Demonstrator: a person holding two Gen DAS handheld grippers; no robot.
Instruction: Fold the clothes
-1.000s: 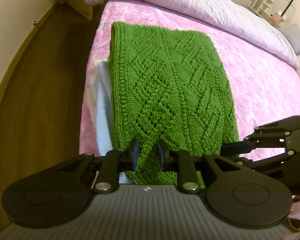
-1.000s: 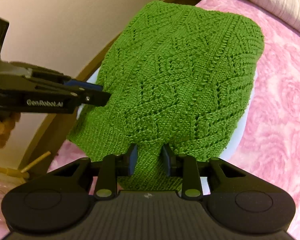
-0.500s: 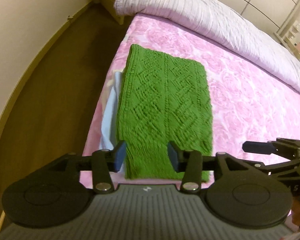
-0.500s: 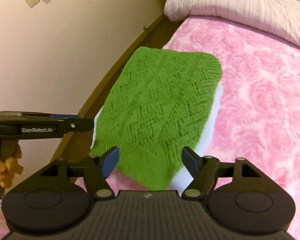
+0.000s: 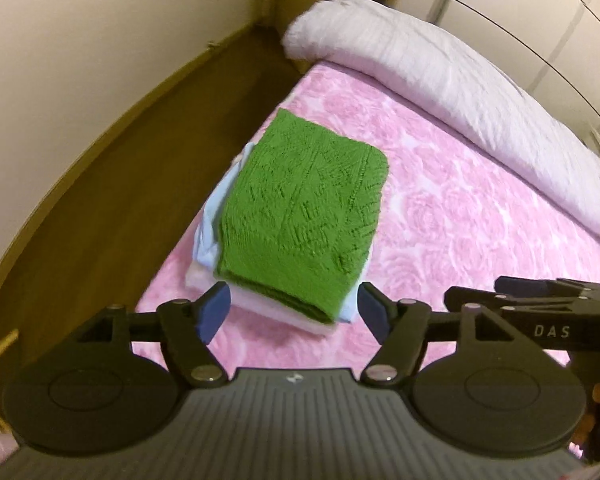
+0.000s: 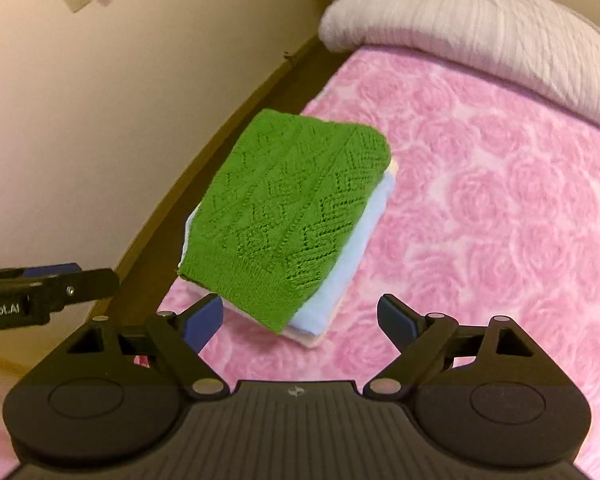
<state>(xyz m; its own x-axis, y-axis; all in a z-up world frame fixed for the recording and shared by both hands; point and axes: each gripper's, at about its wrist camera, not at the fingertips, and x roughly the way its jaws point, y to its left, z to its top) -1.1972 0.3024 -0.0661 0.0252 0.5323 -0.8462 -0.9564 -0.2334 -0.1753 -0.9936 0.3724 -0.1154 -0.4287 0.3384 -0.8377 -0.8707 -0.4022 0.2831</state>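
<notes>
1. The left gripper (image 5: 294, 312) has its jaws wide apart and nothing is between them; the blue pads touch no cloth. The jaws have just been opening.
2. The right gripper (image 6: 300, 318) stands even wider, also empty, and its jaws have just been opening too. In the left wrist view it shows at the right edge; in the right wrist view the left one shows at the left edge.
3. What changed: a second ago each gripper pinched the near edge of the green knitted garment (image 5: 304, 216). Now both have let it go and have lifted away, so the garment looks smaller and lies free.
4. The garment lies folded as a flat rectangle on top of a light blue folded cloth (image 6: 340, 256), with more pale layers under it. This stack is near the left edge of the pink rose bedspread (image 5: 460, 208), beside the brown floor (image 5: 112, 184). A rolled white duvet (image 5: 440, 72) lies at the far side.
5. I judge that this garment is finished: it is folded and placed on the stack. The next piece of clothing, if any, is not in view.
</notes>
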